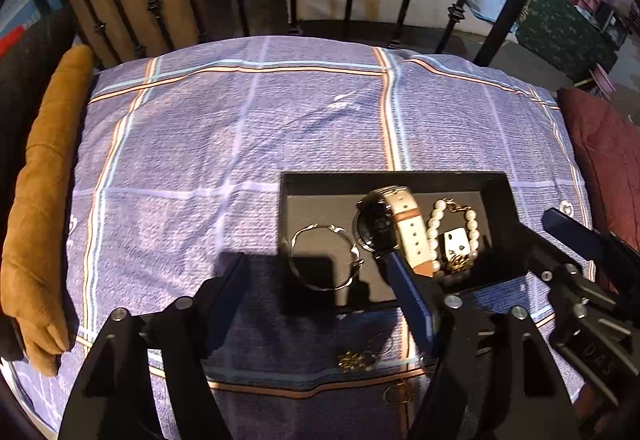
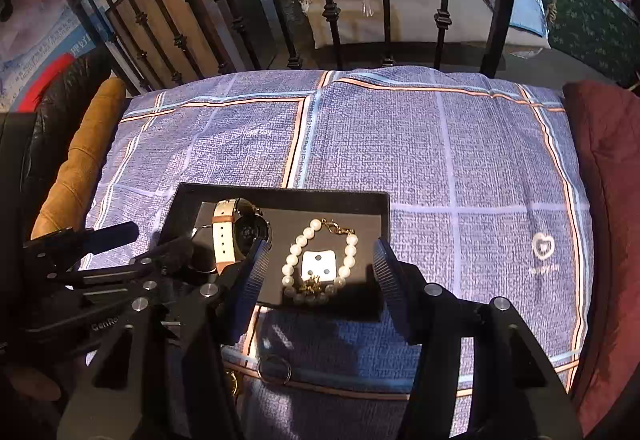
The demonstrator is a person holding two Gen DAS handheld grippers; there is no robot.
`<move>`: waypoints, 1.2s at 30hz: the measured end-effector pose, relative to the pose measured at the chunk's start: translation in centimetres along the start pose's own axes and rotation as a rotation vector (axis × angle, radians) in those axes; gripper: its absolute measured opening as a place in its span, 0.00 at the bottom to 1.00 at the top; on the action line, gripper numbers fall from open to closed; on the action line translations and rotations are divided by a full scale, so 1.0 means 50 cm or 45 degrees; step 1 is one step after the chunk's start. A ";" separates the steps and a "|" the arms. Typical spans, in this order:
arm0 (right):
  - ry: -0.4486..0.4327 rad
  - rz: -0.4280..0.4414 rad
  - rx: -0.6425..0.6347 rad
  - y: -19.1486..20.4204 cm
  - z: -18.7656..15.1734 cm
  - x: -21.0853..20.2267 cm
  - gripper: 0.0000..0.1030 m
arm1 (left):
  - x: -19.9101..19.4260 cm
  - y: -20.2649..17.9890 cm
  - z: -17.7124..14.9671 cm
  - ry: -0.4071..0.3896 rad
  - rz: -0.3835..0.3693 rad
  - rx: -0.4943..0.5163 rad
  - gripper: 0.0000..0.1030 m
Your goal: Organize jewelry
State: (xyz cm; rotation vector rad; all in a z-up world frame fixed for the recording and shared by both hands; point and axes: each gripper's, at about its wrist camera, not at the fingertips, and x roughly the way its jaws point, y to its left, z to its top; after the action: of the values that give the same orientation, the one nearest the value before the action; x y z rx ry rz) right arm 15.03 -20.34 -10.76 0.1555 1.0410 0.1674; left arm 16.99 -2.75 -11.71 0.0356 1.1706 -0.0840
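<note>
Watch (image 1: 390,224) lies in tray (image 1: 304,179) — strap running near-to-far; both hand-held grippers gape, empty.

A blue plaid cushion (image 1: 240,143) fills the middle of the frame. On it, lower right, sits a black tray (image 1: 400,179); below the tray lie gold earrings (image 1: 356,358) and a ring (image 2: 274,368).

My left hand-held gripper (image 1: 316,280) points steeply down, its jaws spread wide with nothing between the pads. My right hand-held gripper (image 2: 318,272) tilts down beside it, jaws parted and empty too. The two sit close together, side by side.
</note>
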 end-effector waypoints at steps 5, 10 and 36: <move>0.021 0.009 0.034 -0.011 -0.027 -0.018 0.54 | -0.013 0.016 -0.029 0.008 0.017 -0.002 0.73; 0.040 0.018 0.058 -0.015 -0.054 -0.033 0.54 | -0.024 0.018 -0.043 0.010 0.017 0.000 0.73; 0.221 0.014 -0.029 0.003 -0.178 0.043 0.53 | 0.030 -0.004 -0.205 0.224 -0.119 -0.002 0.76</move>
State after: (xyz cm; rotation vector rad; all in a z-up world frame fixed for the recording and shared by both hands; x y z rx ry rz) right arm 8.37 -19.30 -16.96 0.1278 1.2108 0.2050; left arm 8.16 -2.28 -17.09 -0.0136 1.3481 -0.1655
